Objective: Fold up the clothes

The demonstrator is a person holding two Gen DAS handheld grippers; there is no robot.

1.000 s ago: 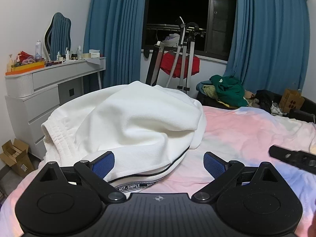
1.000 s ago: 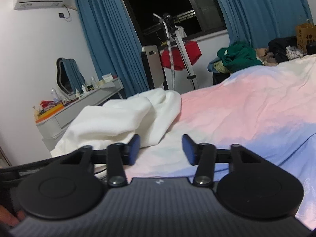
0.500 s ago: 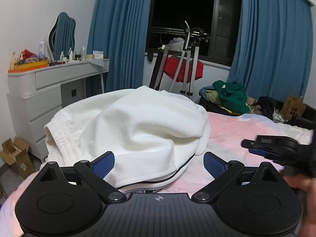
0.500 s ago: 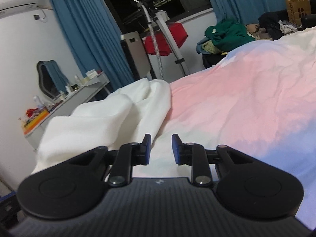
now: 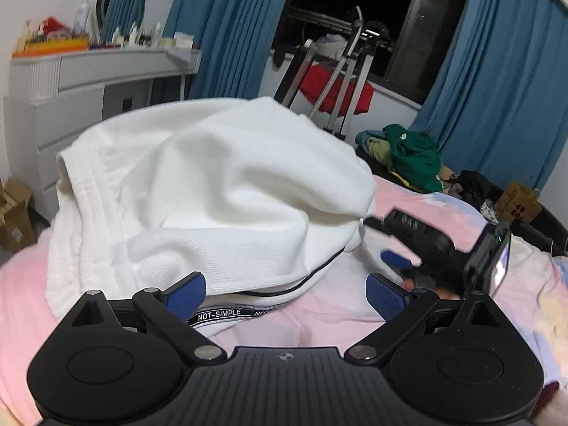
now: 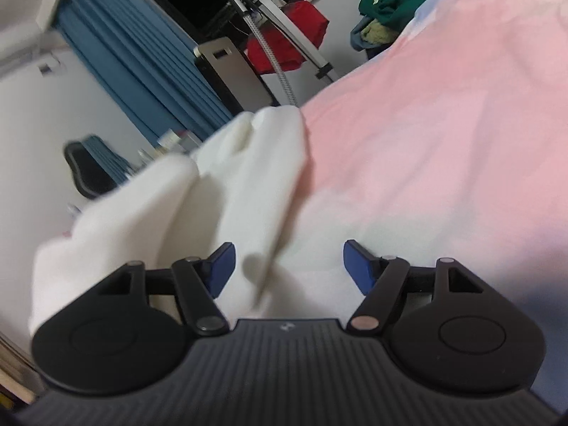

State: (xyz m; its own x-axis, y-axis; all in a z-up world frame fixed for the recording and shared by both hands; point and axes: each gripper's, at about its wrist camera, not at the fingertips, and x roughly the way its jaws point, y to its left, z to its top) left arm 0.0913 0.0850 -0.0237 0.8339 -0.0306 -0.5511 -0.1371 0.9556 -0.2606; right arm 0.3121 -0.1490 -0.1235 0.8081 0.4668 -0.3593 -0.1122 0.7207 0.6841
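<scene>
A white garment (image 5: 220, 191) lies bunched in a heap on the pink bed sheet (image 5: 319, 323), with an elastic waistband at its left and a band reading NOT-SIMPLE at its near edge. My left gripper (image 5: 285, 293) is open, its blue pads just short of the garment's near hem. My right gripper (image 6: 288, 266) is open with a fold of the white garment (image 6: 248, 184) between its pads. The right gripper also shows in the left wrist view (image 5: 401, 245), at the garment's right edge.
A white dresser (image 5: 88, 81) with bottles and a mirror stands left of the bed. A metal drying rack (image 5: 337, 64) with red cloth stands by the dark window and blue curtains. A green clothes pile (image 5: 408, 156) and a cardboard box (image 5: 518, 202) lie beyond the bed.
My right gripper has opened from nearly shut and moved left to the garment's edge, tilting as it went. My left gripper has come closer to the garment and stays open.
</scene>
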